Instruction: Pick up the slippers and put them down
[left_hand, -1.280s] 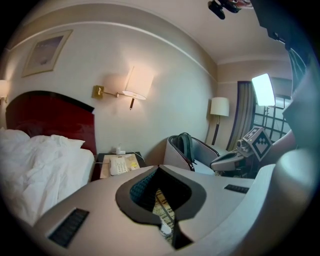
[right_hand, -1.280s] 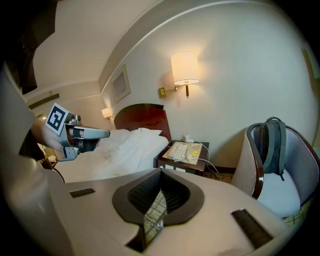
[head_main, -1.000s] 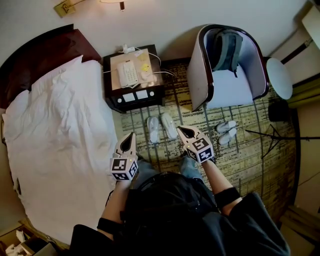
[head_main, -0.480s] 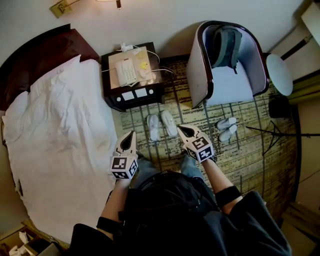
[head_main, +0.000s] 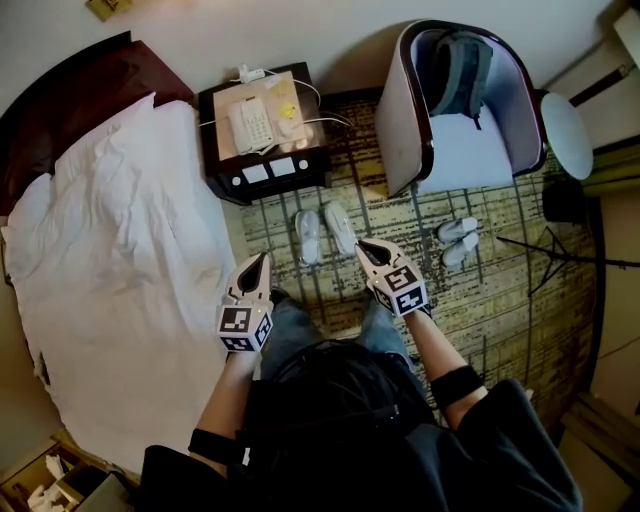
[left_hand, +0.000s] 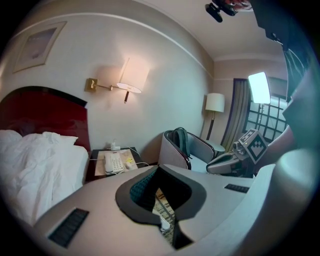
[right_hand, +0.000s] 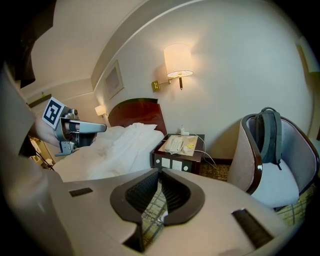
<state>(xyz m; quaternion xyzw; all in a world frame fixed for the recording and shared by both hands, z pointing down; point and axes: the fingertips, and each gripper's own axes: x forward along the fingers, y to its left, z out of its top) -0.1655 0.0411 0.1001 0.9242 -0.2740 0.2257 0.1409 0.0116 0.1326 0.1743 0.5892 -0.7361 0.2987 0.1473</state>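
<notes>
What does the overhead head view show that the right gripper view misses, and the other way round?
Only the head view: white slippers lying whole on the carpet by the nightstand, a second pair by the armchair, and a round white table. Only the right gripper view: a lit wall lamp and a framed picture. Both: the bed, the nightstand with its phone, and the armchair holding a backpack.

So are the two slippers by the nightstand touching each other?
Apart. The head view shows a strip of carpet between one slipper and the other slipper.
</notes>
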